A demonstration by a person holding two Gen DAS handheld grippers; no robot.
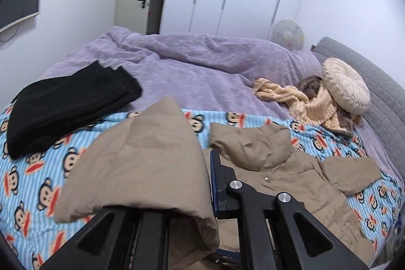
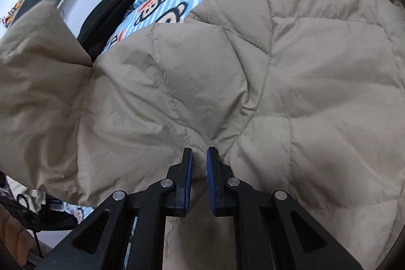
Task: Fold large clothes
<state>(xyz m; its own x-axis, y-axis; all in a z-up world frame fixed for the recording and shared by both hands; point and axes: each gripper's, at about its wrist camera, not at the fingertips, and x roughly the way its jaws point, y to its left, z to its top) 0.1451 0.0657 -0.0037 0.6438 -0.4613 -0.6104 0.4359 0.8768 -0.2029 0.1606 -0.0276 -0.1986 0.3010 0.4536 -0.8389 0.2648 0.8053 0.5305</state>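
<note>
The tan quilted jacket (image 2: 253, 67) lies spread on the monkey-print blanket (image 1: 38, 181) of the bed, its length seeming to run from the near hem toward the hood (image 1: 253, 143) on the headboard side. The left gripper (image 1: 202, 194) holds a lifted flap of it, likely a sleeve, though fabric hides one finger, while the right gripper (image 2: 200, 181) has its jaws clenched on a pinch of the body's near edge. The fold probably carries the left-held flap inward over the body; folded black clothes (image 1: 63, 103) lie close on the left, with open blanket between.
</note>
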